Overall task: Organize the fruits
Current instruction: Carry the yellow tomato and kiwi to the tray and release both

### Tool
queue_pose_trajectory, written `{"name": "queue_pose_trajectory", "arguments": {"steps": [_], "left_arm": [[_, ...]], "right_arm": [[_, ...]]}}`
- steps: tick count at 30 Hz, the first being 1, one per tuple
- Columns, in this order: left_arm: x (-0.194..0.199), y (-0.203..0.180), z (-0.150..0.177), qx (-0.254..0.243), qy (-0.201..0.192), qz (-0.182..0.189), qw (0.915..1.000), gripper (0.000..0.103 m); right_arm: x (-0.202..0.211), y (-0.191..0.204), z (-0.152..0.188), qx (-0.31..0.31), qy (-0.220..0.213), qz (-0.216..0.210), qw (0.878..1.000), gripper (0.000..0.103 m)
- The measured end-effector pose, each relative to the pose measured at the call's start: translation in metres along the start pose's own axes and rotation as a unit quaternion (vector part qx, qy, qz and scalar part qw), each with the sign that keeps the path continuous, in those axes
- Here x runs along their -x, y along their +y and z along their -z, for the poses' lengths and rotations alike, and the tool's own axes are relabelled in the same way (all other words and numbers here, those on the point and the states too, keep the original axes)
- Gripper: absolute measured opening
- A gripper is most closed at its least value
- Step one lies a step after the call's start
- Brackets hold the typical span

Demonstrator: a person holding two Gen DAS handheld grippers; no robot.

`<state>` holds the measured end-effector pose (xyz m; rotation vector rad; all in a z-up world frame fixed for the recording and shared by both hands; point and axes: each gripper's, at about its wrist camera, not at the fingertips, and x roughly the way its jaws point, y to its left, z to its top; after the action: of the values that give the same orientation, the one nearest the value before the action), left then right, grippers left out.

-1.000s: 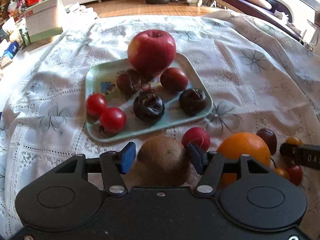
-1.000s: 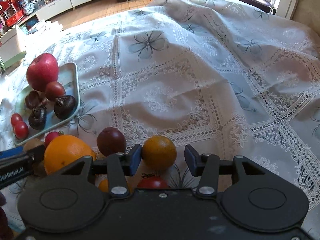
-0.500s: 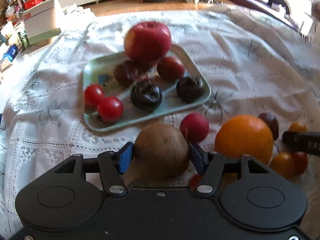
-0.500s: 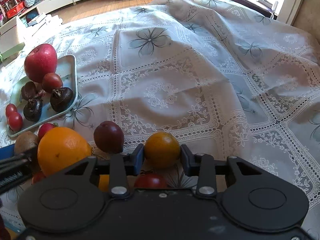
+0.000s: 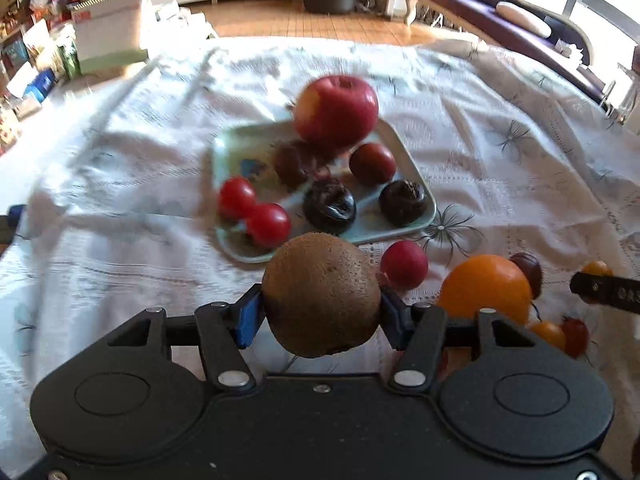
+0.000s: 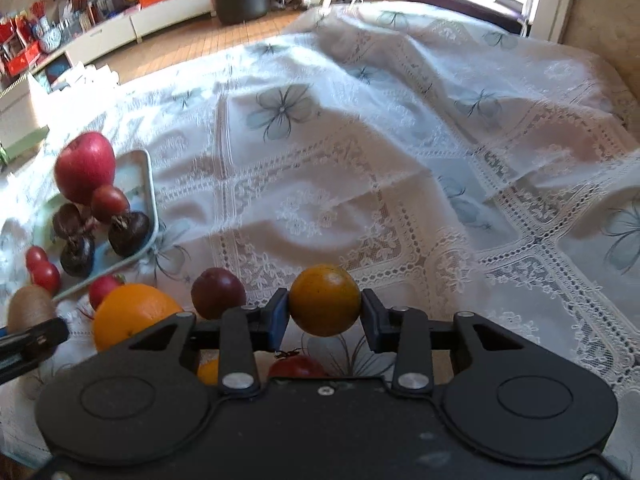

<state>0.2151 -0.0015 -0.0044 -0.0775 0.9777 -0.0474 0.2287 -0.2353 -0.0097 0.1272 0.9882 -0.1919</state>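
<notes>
Left wrist view: left gripper clamped on the brown kiwi, blue pads pressed to both flanks at a wide spread; jaws just closing the last bit onto it. A second ago, same kiwi sitting on the cloth between open pads, untouched; now carried clear of the lace tablecloth, seemingly lifted, and framed nearer the front edge of the pale green tray. Already on that tray: big red apple, two cherry tomatoes at the left, several dark wrinkled fruits. Left on the cloth to the right: a small red fruit, a large orange, a dark plum, a few small tomatoes.

Right wrist view: right gripper narrowed onto the small orange-yellow tomato, pads touching both sides; jaws just drawn in from a wider stance, the round fruit standing loose between them a second back. Tomato hard to judge as raised or resting; cloth pattern visible beneath it, contact unclear. Tray well off to the left in this view.

Meaning for the task, as a judgement: both picks secured, neither fruit delivered. Kiwi closest to done, needing only a short carry over the rim to a bare patch near the tomatoes. Tomato facing a longer trip across the orange and plum.
</notes>
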Motion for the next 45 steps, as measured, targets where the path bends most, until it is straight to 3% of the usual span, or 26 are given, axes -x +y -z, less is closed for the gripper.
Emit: {"name": "queue_pose_trajectory", "arguments": {"steps": [7,13,21,29,35,45], "left_arm": [[0.069,0.023,0.043,-0.020,-0.027,-0.012,0.9994,0.062],[0.096,0.045,0.090,-0.012,-0.027,-0.020,0.9994,0.062],[0.110,0.054,0.137,-0.001,-0.020,-0.026,0.9995,0.062],[0.103,0.054,0.163,0.001,0.008,-0.030,0.9995,0.062],[0.100,0.053,0.174,-0.001,0.021,-0.028,0.9994,0.062],[0.096,0.049,0.178,-0.008,0.027,-0.044,0.9986,0.063]], "right_arm": [[0.041,0.002,0.014,0.006,-0.055,-0.025,0.998,0.039],[0.088,0.013,0.052,0.019,-0.071,-0.068,0.995,0.039],[0.147,0.037,0.123,0.075,-0.042,-0.126,0.988,0.039],[0.149,0.051,0.172,0.126,0.029,-0.139,0.982,0.039],[0.141,0.066,0.191,0.151,0.061,-0.138,0.977,0.039],[0.142,0.073,0.196,0.170,0.056,-0.135,0.975,0.039]]}}
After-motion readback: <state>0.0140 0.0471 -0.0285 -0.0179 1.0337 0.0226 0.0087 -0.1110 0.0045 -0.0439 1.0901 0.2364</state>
